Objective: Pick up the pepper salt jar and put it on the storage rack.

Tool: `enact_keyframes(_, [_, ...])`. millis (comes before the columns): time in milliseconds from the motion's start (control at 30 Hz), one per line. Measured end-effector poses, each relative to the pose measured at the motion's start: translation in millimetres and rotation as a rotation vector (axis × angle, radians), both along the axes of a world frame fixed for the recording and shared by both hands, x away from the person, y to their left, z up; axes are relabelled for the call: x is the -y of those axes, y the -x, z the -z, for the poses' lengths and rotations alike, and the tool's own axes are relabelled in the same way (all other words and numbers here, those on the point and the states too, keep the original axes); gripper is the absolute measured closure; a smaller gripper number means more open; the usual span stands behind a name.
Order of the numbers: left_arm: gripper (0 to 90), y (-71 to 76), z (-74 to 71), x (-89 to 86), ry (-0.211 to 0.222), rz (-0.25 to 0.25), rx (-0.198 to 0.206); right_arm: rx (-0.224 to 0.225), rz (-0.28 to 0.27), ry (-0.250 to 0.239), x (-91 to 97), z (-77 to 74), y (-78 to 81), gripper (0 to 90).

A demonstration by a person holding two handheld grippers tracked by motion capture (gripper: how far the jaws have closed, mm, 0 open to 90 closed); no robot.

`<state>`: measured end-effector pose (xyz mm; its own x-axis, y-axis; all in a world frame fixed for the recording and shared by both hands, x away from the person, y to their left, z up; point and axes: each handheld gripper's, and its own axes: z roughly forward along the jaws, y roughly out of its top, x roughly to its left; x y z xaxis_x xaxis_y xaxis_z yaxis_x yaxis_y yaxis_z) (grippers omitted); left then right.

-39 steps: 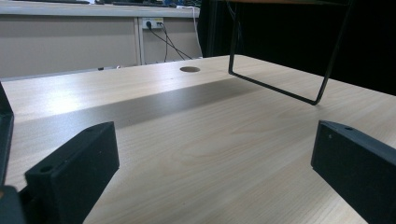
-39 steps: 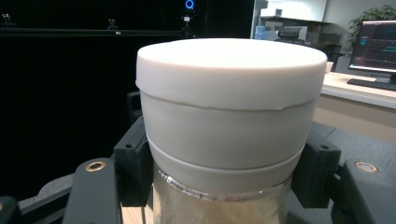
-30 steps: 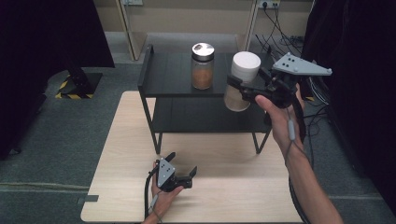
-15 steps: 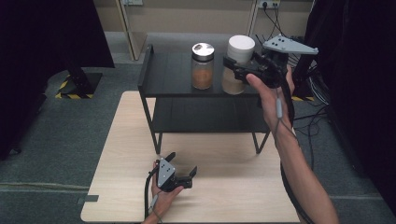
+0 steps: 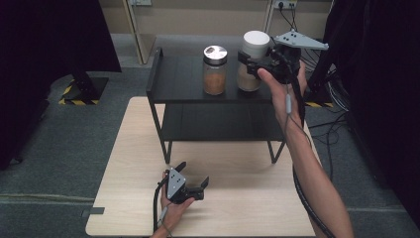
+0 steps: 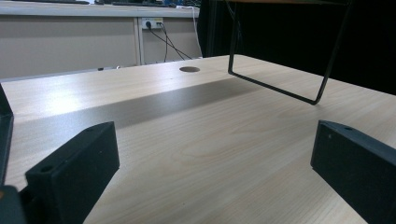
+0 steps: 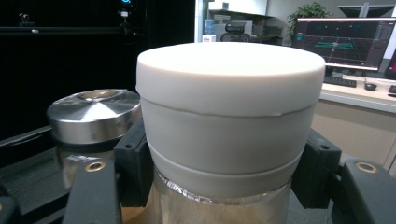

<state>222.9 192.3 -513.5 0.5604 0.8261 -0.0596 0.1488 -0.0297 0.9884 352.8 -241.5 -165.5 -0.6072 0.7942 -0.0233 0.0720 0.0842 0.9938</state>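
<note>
Jar with the white lid (image 5: 253, 59) sits clamped in my right gripper (image 5: 255, 64) at the far right of the black shelf (image 5: 178, 79), beside the steel-lidded jar (image 5: 215, 69), so I'd lower it level, left gripper (image 5: 190, 183) idle, jaws wide, on the near table (image 5: 247, 198)

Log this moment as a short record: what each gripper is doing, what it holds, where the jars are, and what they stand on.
right gripper: shut on the white-lidded jar, jaws clamped on its sides just under the lid
white-lidded jar position: over the top shelf of the black rack, at its right end; whether it touches the shelf cannot be told
metal-lidded jar: upright on the top shelf, close to the left of the held jar
left gripper: open, nothing between its jaws, low on the wooden table
rack: stands on the table's far half
</note>
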Motion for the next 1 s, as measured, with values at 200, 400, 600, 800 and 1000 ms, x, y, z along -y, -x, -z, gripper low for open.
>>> enact_keyframes(200, [0.4, 0.0, -0.1, -0.1, 0.000, 0.000, 0.000, -0.006, 0.006, -0.006, -2.8, 2.0, -6.2, 35.2])
enact_keyframes(400, [0.4, 0.0, 0.0, 0.0, 0.000, 0.000, 0.000, -0.004, 0.001, 0.001, -6.1, 4.8, -8.6, 35.1])
enact_keyframes(600, [0.4, 0.1, 0.0, 0.1, -0.001, 0.001, 0.001, 0.008, 0.010, 0.012, -9.6, 5.8, -7.3, 34.6])
enact_keyframes(800, [0.4, 0.0, -0.1, 0.1, -0.001, 0.000, 0.000, 0.028, 0.055, 0.020, -13.4, 2.4, -1.6, 10.2])
enact_keyframes(1000, [0.4, 0.1, 0.0, 0.2, -0.001, 0.000, 0.001, 0.061, 0.045, -0.042, -5.0, 10.0, 10.9, 0.4])
